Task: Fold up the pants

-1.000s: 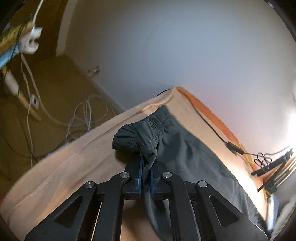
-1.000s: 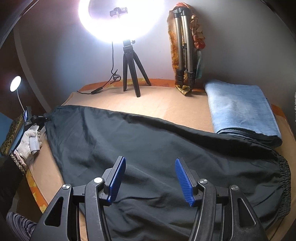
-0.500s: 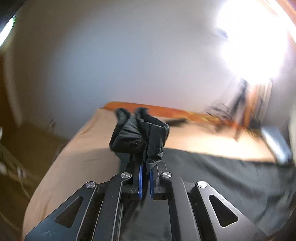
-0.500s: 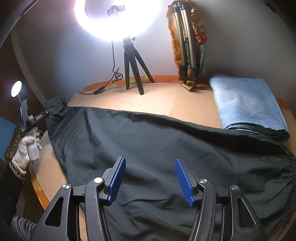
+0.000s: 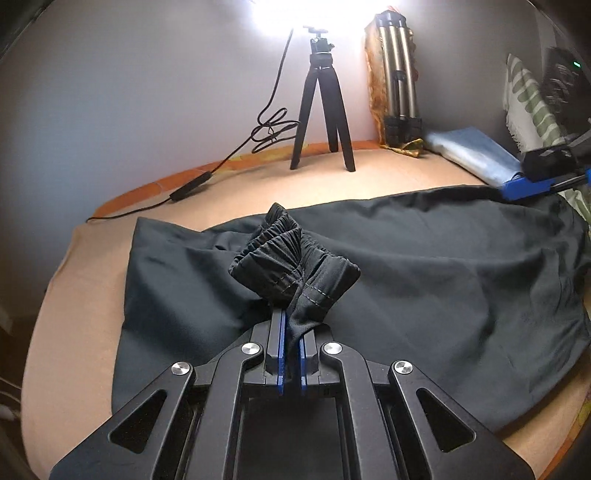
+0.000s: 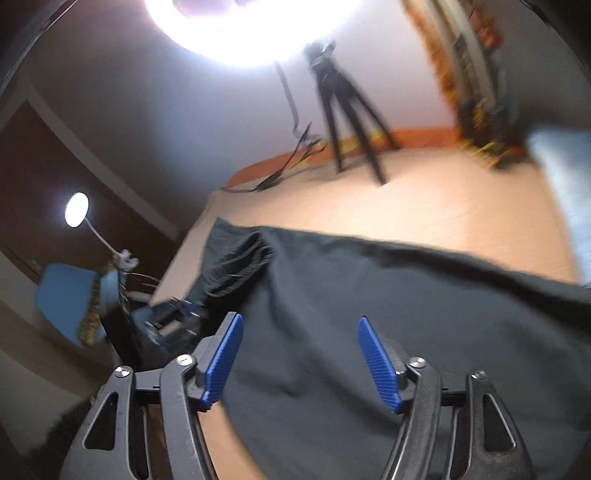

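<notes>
Home rm w/ bed [image 5: 406, 177], ring light tripod [image 5: 322, 110], door [image 6: 33, 184].

The right hand-held gripper [image 6: 300, 360] hangs with its blue pads [image 6: 224, 357] spread wide apart over the dark pants [image 6: 388, 314], which lie spread across the peach-coloured counter [image 6: 424, 199]. At the left, the left hand-held gripper [image 6: 184, 312] shows only as a blur, with a bunched elastic end of the pants rising just beside it. A black tripod [image 6: 343, 110] stands at the far edge under a glaring ring light [image 6: 251, 29], with a small round lamp [image 6: 77, 209] off to the left.
</notes>
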{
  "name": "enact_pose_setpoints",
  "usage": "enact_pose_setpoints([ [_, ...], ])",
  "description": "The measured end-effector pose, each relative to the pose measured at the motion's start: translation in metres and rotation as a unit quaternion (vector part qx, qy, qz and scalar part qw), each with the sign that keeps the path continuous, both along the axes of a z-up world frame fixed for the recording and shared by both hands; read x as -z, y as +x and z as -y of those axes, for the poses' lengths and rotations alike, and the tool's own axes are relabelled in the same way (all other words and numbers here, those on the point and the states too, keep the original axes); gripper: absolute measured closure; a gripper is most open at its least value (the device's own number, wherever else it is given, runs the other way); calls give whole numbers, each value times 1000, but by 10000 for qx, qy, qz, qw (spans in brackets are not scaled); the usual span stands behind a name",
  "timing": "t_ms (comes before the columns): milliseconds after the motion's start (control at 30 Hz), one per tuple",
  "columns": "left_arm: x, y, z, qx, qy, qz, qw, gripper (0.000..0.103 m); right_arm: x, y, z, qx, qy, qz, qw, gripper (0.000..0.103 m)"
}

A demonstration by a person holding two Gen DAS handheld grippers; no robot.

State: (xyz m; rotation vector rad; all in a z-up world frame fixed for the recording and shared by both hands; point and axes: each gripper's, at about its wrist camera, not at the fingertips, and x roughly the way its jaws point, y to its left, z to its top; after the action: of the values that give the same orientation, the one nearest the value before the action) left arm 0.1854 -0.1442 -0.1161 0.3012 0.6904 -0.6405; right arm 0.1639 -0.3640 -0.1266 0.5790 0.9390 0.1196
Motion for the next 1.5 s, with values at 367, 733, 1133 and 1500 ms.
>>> enact_pose_setpoints([
  [367,-9,-13,1,35,-274,27,9996,99,65,88,-39,164,1942,-446,9798,27],
  [733,-2,-39,24,655,392,409,9962,99,88,119,-49,554,2500,-709,9641,26],
  [1133,-5,-65,22,1254,555,251,9902,71,94,128,-60,218,1615,-1251,9787,63],
  [1500,-24,-28,-53,-37,158,-108,9998,56,64,98,-50,195,1143,-602,9914,87],
])
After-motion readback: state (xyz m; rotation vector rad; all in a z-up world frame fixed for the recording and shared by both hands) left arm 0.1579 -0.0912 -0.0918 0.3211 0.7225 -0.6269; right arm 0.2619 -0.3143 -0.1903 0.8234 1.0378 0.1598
